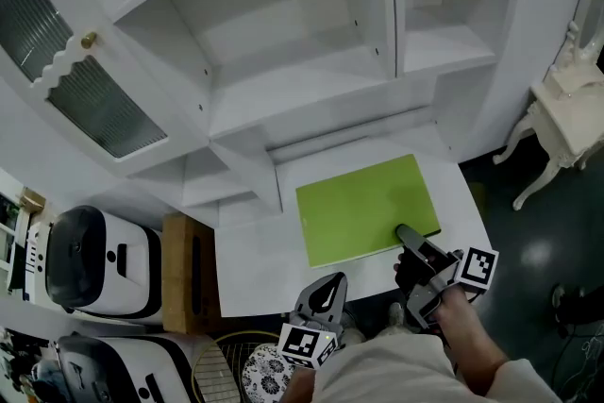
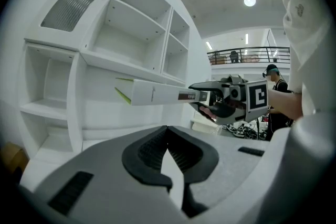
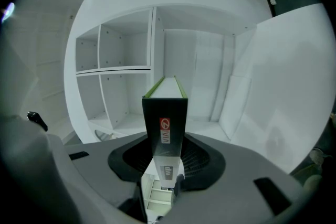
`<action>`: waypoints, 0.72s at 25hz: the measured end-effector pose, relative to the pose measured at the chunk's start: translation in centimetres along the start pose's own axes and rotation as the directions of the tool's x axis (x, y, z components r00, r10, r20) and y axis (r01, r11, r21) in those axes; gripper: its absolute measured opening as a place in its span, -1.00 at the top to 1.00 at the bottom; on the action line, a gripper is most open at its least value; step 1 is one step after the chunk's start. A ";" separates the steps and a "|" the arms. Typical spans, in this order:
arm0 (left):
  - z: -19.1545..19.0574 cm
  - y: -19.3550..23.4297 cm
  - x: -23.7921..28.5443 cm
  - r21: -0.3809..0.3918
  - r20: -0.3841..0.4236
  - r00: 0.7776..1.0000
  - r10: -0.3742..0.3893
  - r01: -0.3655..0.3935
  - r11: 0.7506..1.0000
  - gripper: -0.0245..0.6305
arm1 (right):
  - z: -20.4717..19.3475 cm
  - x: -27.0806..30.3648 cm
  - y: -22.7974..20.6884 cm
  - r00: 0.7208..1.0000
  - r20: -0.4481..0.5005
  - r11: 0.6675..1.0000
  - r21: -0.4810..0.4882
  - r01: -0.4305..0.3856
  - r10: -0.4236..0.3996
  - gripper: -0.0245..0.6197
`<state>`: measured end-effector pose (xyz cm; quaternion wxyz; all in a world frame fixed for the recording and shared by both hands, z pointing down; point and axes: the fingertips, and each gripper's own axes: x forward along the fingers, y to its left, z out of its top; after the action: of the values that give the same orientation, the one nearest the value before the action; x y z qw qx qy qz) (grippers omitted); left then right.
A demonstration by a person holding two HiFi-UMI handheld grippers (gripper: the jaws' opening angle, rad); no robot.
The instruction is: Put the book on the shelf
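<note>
The right claw (image 1: 408, 239) is closed partway and clamped on the book (image 1: 366, 209). Its own view shows the dark spine, with a red logo patch, standing upright between the two black pads, which press on either side. The book runs straight out from that claw toward the white shelf unit (image 1: 311, 61), and its green covers show only as thin edges along the top.

From the head view the book lies flat in the air with its green cover facing up. The claw grips it at the near right corner, above the white bench (image 1: 247, 277) at the foot of the shelf unit. The left gripper view sees it edge-on, level and clear of the shelf boards behind it.

The left claw (image 2: 167, 128) is drawn together, its pads meeting at the tips with nothing between them. It sits low and to the left of the book, apart from it.

The person's sleeve cuts off the rear of both grippers at the bottom of the head view. The book hides the tip of the right claw's lower jaw there. The small lower label on the spine is too blurred to read
</note>
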<state>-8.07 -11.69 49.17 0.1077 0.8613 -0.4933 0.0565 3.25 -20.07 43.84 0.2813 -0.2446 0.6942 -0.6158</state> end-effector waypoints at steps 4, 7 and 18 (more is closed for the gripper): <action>-0.2 0.8 -0.6 -0.002 -0.010 1.000 -0.002 0.002 1.000 0.92 | 0.0 1.4 1.1 1.000 -0.002 1.000 -0.007 -0.002 0.002 0.47; -0.4 1.5 -1.0 -0.002 -0.017 1.000 -0.004 0.004 1.000 0.92 | 0.2 2.4 1.9 1.000 0.001 1.000 -0.022 0.004 -0.004 0.47; -0.3 3.1 -1.7 -0.008 -0.013 1.000 -0.004 0.004 1.000 0.92 | 1.3 6.3 6.8 0.999 -0.006 0.997 -0.051 -0.050 0.050 0.47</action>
<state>-11.63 -11.71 49.56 0.1143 0.8614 -0.4912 0.0600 -0.38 -24.50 36.38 0.2887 -0.2330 0.7162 -0.5911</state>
